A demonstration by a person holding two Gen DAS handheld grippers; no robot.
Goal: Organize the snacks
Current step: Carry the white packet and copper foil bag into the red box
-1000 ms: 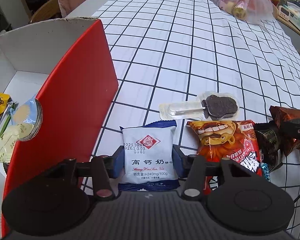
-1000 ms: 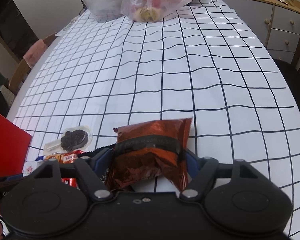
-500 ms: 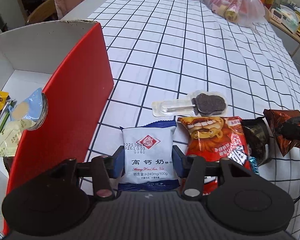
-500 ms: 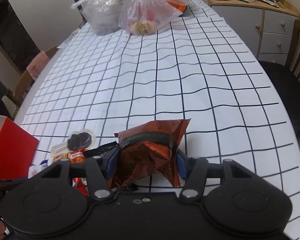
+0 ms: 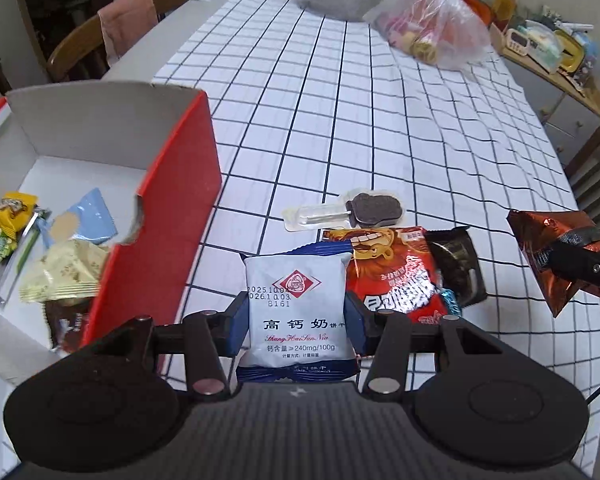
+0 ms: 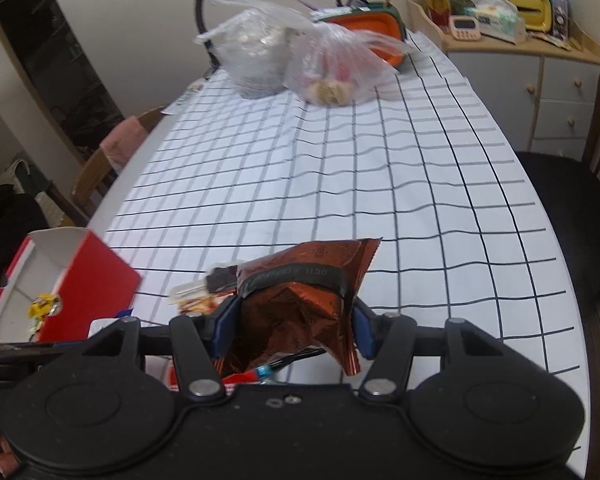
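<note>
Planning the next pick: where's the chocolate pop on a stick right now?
In the left wrist view the pop lies on the tablecloth, right of the red box, just beyond the orange packet.

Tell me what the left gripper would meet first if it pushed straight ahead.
Holding the white biscuit packet, the left gripper would probably first meet the clear-wrapped chocolate lollipop lying slightly right of its line; depth is uncertain.

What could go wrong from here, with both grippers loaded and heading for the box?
1. The left gripper pinches the white biscuit packet only at its side edges; the soft pack could slip out.
2. The red box has a tall near wall, which a low carry may clip.
3. The right gripper crumples the brown foil packet, which hangs loosely and could snag on the snacks below, such as the orange packet.
</note>
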